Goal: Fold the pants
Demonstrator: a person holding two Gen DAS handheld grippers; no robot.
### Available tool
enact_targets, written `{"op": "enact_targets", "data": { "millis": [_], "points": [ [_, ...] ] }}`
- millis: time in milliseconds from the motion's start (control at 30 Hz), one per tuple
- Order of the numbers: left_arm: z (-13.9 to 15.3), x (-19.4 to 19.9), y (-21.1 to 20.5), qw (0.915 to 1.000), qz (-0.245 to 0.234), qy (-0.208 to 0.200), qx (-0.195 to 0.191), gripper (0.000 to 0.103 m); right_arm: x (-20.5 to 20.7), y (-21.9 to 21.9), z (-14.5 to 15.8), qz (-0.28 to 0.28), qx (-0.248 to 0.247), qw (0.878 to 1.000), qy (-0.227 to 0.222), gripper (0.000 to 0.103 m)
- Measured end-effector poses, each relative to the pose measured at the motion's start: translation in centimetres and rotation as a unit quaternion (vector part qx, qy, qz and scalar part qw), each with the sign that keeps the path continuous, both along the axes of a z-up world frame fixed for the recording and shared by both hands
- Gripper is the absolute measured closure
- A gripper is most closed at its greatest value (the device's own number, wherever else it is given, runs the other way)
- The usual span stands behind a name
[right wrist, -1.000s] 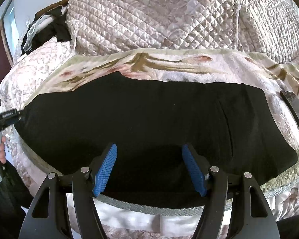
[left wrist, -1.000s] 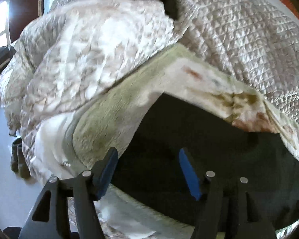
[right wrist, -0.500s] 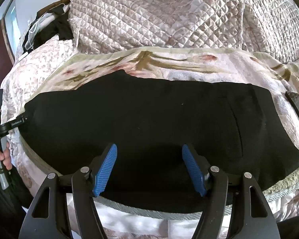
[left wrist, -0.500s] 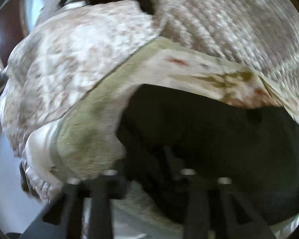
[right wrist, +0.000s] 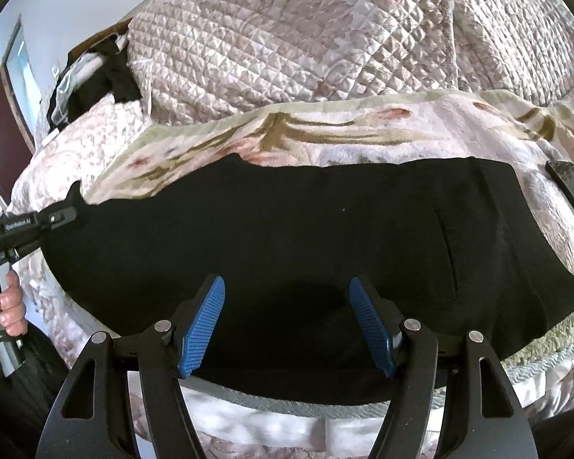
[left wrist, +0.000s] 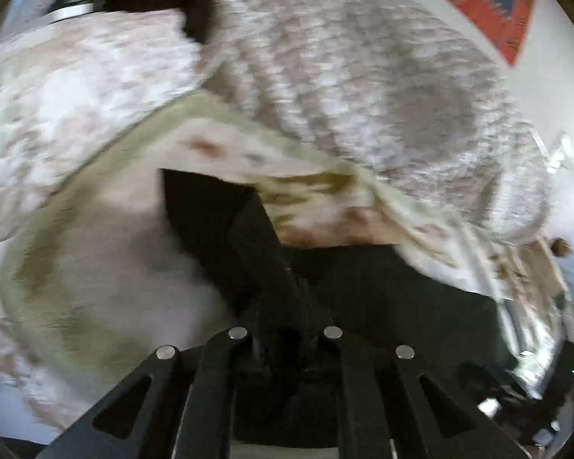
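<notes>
Black pants [right wrist: 306,237] lie spread across a floral blanket [right wrist: 325,130] on a bed. My right gripper [right wrist: 285,321] is open, its blue pads [right wrist: 201,329] hovering over the pants' near edge. My left gripper [left wrist: 283,348] is shut on the left end of the pants [left wrist: 248,252] and lifts a fold of cloth off the blanket. It also shows in the right wrist view [right wrist: 63,214], at the pants' left end, with a hand on its handle.
A quilted beige bedspread [right wrist: 287,46] is heaped behind the blanket. Dark clothing [right wrist: 107,80] lies at the back left. A dark strap-like object [right wrist: 570,187] sits at the blanket's right edge. The bed's front edge runs just below the pants.
My left gripper closed on the pants' left end and pulled it up and rightward, the view blurring with motion. My right gripper stayed open and nearly still.
</notes>
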State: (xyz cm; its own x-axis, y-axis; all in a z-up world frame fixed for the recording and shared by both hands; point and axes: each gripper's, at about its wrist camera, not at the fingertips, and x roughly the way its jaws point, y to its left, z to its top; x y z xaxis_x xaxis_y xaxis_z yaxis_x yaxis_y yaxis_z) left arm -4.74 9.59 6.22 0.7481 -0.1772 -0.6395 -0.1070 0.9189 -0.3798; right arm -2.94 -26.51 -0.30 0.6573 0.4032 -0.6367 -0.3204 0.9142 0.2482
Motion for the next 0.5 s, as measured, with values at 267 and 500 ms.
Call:
{"op": "enact_targets", "data": {
  "millis": [267, 500],
  "points": [
    [-1.2, 2.4, -11.1, 0.9891, -0.145, 0.018, -0.021, 0.093, 0.0, -2.4, 0.1, -0.022, 0.031, 0.999, 0.010, 0.035],
    [-4.0, 1.9, -14.1, 0.9795, -0.187, 0.066, -0.036, 0.076, 0.3, -3.6, -0.2, -0.031, 0.053, 0.998, 0.023, 0.035]
  ]
}}
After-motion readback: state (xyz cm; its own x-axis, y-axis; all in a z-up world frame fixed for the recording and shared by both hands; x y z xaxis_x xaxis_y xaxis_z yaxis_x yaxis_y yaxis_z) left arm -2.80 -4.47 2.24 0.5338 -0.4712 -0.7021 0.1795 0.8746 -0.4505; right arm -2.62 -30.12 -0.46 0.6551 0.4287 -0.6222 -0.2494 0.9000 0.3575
